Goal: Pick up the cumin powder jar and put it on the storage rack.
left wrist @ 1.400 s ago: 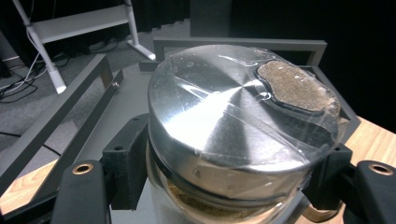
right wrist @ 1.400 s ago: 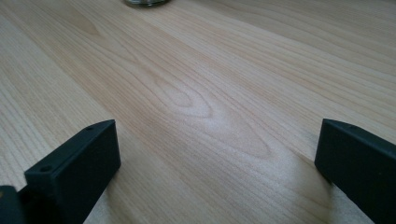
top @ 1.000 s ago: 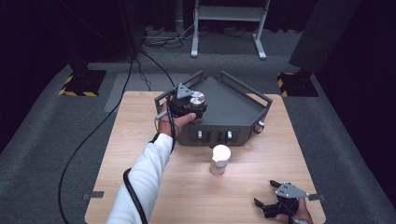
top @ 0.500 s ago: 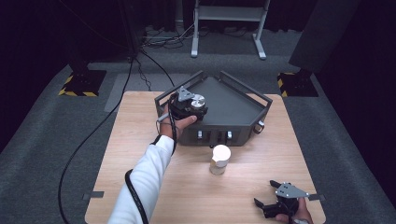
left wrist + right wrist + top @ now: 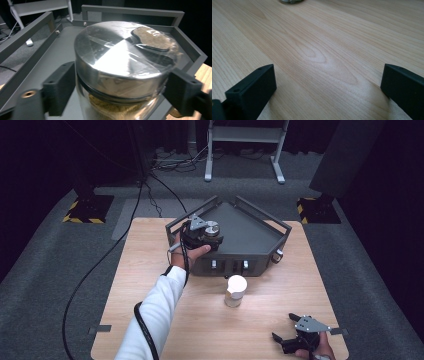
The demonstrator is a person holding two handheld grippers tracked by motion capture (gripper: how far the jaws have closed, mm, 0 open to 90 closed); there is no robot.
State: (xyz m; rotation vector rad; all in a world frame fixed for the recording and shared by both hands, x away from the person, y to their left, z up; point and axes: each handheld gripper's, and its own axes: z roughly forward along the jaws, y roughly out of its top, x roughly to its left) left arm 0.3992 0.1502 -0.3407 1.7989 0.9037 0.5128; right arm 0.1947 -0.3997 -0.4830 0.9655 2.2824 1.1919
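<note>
Left gripper (image 5: 120, 92) clamps my glass jar with the shiny metal lid (image 5: 122, 57) over the grey metal tray's (image 5: 252, 227) left side. Glass looks slippery, breakable; I'd grip just below the lid. Right gripper (image 5: 300, 340) rests wide open, empty, near-right.

Dim dark surroundings; table (image 5: 150, 270) evenly lit; glare on jar lid (image 5: 117, 57); foreground blurred.

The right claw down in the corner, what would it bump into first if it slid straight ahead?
Probably the white-lidded jar: the right claw points up-left across bare table toward it.
</note>
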